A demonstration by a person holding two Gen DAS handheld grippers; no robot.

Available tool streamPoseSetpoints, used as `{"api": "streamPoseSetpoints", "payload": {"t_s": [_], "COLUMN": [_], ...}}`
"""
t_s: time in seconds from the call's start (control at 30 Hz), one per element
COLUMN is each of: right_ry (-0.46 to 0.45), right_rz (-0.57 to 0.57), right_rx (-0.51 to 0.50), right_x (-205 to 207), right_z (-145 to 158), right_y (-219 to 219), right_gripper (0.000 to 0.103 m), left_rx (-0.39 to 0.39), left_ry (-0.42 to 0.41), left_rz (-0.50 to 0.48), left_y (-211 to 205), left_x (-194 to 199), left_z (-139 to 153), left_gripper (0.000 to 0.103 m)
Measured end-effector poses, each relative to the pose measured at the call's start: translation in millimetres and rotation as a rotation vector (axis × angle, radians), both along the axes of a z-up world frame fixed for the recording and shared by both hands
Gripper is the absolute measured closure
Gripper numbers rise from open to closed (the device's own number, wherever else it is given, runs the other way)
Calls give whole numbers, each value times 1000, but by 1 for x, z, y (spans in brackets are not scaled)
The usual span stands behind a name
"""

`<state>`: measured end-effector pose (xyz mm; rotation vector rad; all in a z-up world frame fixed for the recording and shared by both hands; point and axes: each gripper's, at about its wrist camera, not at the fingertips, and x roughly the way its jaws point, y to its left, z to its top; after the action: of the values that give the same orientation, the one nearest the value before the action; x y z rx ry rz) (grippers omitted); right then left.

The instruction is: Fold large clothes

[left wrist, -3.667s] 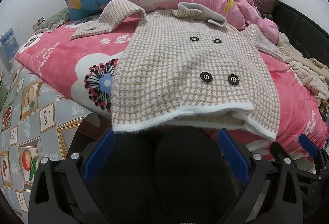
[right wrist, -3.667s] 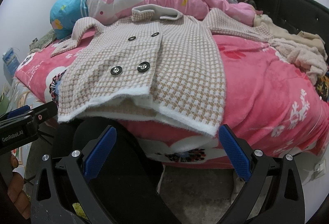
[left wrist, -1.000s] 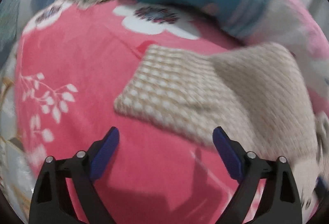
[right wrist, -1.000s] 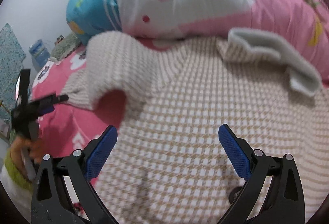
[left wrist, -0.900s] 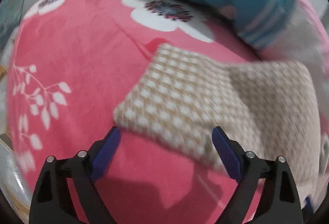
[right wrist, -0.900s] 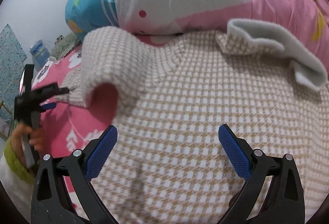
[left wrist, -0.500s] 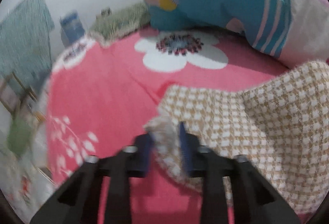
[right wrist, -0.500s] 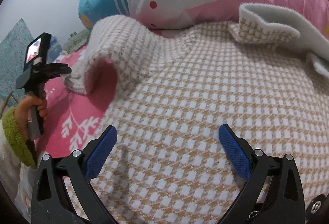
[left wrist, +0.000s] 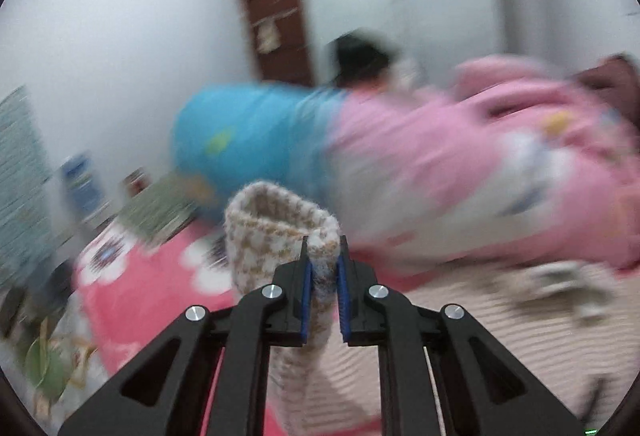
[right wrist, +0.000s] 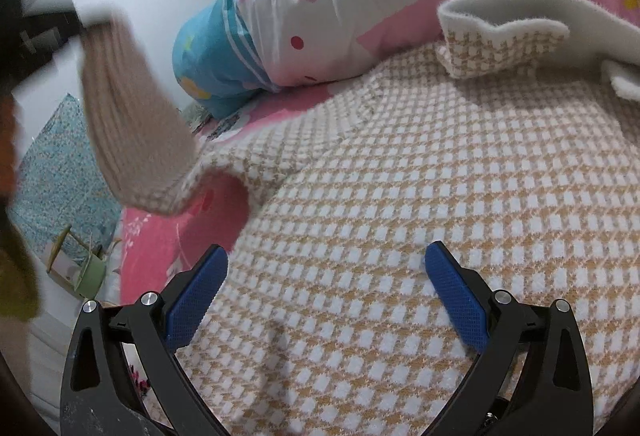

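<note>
Left wrist view. The left claw (left wrist: 323,278) is pinched on the cuff end of the coat sleeve (left wrist: 276,228), which stands up as an open loop just above and left of the claw tips, lifted off the bed (left wrist: 132,296). The blue pads (left wrist: 306,292) press the fabric from both sides; only a narrow edge of the cuff lies between them. Likely fault: the thick, fuzzy knit slides out of this shallow hold as the sleeve is carried, dropping short of the coat body. The surroundings are smeared, so the blue and pink quilt (left wrist: 400,156) beyond the claw shows only as colour.

Right wrist view. The right claw (right wrist: 326,286) is spread wide, its pads resting on or just above the coat (right wrist: 400,176); contact cannot be told. The coat lies flat on the bed, filling the space ahead of and between the fingers, with its pale collar (right wrist: 516,12) far ahead to the right. It is a tan and white houndstooth weave, soft and heavy-looking. The raised sleeve appears blurred, up and to the left of the claw. Likely fault: if the right claw does not pin the body, the pull on the sleeve drags the shoulder and wrinkles the panel, giving a skewed fold.
</note>
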<state>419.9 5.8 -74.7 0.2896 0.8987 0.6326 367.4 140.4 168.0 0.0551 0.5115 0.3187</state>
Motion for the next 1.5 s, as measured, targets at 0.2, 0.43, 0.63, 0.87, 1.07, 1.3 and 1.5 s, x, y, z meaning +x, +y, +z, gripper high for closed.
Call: {"api": "streamPoseSetpoints", "payload": {"t_s": [0.2,0.43,0.63,0.87,1.07,1.3,1.5], "right_ry": [13,33,94,171,297,380,254], "right_rz": [-79,-168,-204,-280,-198,-179,-43], "right_rx": [-88,-99,-52,40,90,-132,-268], "right_x": [-11,-99,-138,-87,-5,60,36], "right_z": [11,47,69,87,63,12,45], "right_y": [-11,-89,-171,-209,-164,-110,-82], "right_gripper": [7,7,7,11,33,68,96], "left_rx": [-135,-188,-177,-170,-205,-220,-251], "left_ry": [89,155,168,334,460,504,501], "left_rz": [-368,-530,-442,-240,-157,-111,-124], "left_y": [-125,-170,-129,-50,-20,7,19], "left_x": [8,-19,-56,-68,-62,-36,-30], "left_z": [29,16,-1,-105,-197,-231,-235], "left_gripper": [75,18,16,16,16,17,17]}}
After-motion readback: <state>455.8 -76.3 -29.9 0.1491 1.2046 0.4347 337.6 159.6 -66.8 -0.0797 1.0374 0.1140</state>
